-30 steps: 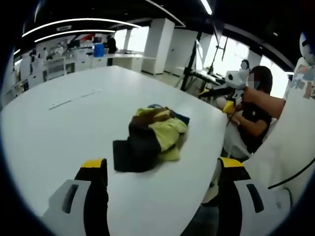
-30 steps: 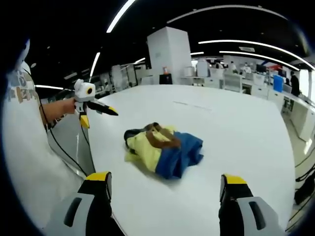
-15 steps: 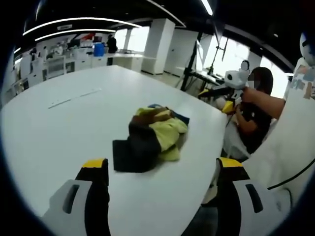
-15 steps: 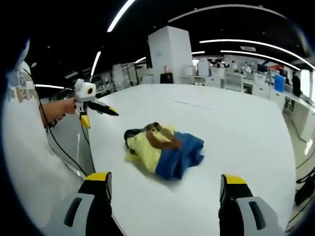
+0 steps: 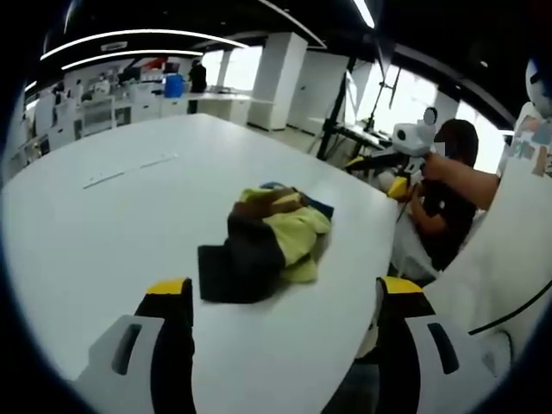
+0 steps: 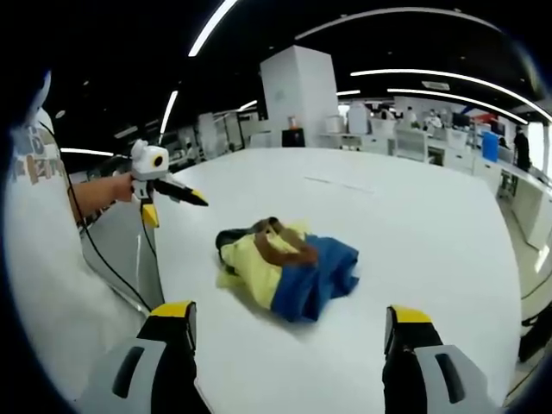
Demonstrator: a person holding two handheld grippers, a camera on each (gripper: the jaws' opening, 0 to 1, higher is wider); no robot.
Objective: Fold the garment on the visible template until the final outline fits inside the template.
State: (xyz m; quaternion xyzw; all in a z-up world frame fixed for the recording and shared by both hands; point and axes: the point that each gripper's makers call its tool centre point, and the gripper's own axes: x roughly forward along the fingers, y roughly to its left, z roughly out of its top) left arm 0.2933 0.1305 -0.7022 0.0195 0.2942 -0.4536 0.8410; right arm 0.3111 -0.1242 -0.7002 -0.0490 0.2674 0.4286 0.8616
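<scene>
A crumpled garment (image 5: 263, 241) in yellow, brown, black and blue lies bunched on the white table (image 5: 103, 233), near its edge. In the right gripper view the same garment (image 6: 285, 269) shows its blue and yellow parts. My left gripper (image 5: 283, 291) hovers before it, open, jaws wide apart with nothing between them. My right gripper (image 6: 289, 312) is likewise open and short of the cloth. A hand holds the right gripper (image 5: 392, 155) at the far side of the left gripper view. The left gripper (image 6: 168, 188) comes in from the left of the right gripper view.
A thin pale strip (image 5: 129, 171) lies on the table beyond the garment. A person (image 5: 444, 203) sits by the table's edge. A white pillar (image 6: 297, 90) and desks stand behind. A dark cable (image 6: 112, 263) hangs by the table edge.
</scene>
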